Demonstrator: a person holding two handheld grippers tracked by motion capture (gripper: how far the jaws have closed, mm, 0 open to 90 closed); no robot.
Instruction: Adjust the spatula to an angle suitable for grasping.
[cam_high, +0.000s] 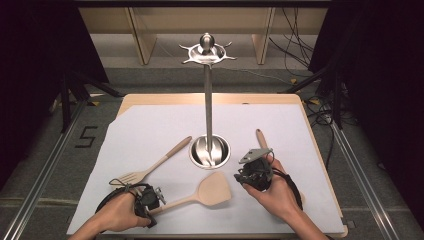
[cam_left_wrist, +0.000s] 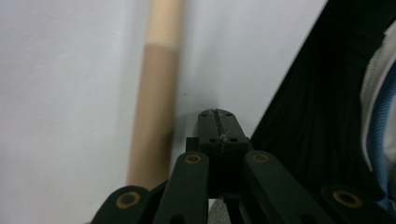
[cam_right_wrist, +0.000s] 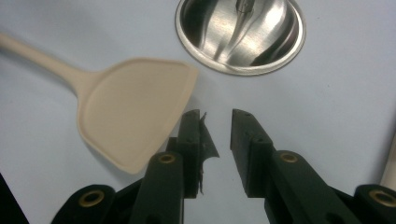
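The left gripper (cam_high: 150, 200), jaws closed on nothing, sits just beside the wooden spatula's (cam_high: 207, 192) handle end, whose long axis runs up-right toward the part-open, empty right gripper (cam_high: 255, 172).

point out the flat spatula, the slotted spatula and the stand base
flat spatula (cam_right_wrist: 135, 116), right gripper view, middle of blade
slotted spatula (cam_high: 131, 177), high view, slotted head
stand base (cam_high: 196, 154), high view, left rim of dish
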